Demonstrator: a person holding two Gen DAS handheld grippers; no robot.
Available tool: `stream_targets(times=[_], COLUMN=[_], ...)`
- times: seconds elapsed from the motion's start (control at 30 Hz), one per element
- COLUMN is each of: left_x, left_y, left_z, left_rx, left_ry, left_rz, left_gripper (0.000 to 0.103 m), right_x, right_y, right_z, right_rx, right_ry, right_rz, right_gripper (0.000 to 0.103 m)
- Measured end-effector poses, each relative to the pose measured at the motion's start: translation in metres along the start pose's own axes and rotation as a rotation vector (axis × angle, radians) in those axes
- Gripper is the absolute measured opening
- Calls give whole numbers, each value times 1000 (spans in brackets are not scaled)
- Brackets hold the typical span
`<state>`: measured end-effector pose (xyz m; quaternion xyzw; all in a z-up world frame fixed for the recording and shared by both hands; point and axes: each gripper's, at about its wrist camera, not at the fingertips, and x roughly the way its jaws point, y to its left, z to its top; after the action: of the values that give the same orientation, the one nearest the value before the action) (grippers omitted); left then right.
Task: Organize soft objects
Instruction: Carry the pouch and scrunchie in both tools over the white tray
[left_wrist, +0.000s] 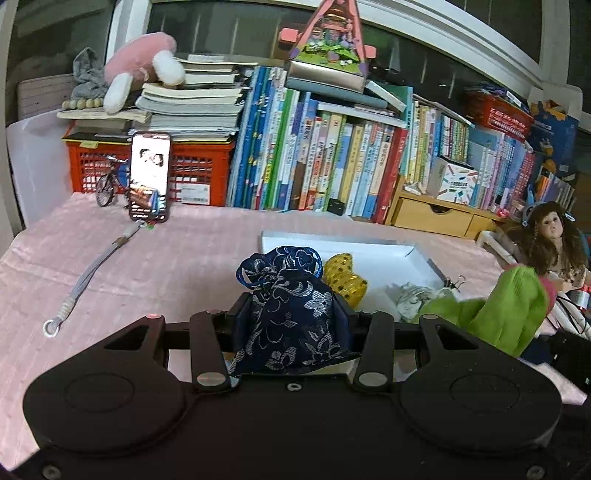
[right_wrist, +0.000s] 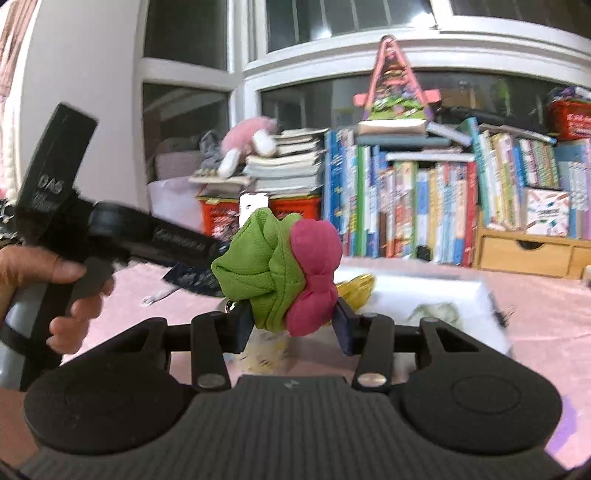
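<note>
Navy brocade, limp and light, sagged where the left claw (left_wrist: 291, 325) clamped the drawstring pouch (left_wrist: 295, 317) mid-body above the pink counter (left_wrist: 147, 258), near the white box (left_wrist: 369, 251). The right claw (right_wrist: 291, 321) squeezed the squashy green-and-pink plush (right_wrist: 280, 273) aloft.

I'm working in a lived-in home room: a pink quilted tablecloth (left_wrist: 184, 251), rows of colourful children's books (left_wrist: 332, 166) along the window, a long-haired brunette doll (left_wrist: 550, 236), a pink plush toy (left_wrist: 140, 66) on stacked books.
</note>
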<state>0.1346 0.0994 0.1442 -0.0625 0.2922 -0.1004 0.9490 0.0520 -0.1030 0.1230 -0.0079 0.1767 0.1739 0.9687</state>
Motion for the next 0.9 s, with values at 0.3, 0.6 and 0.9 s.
stream_targets(times=[0.3,0.6,0.9], left_x=[16,45,91], left_y=[-12,-22,-25], left_z=[15,40,74], left_rx=[-2,1,18], left_ry=[21,76,151], left_rz=[-27,-53,-41], left_gripper=[43,43,43], right_x=[-5,4,29], right_y=[-38,-74,-112], right_z=[20,35,57], right_rx=[18,57,101], right_ry=[-13,33,109], right_rz=[-93,-136,-179], right_gripper=[49,49,49])
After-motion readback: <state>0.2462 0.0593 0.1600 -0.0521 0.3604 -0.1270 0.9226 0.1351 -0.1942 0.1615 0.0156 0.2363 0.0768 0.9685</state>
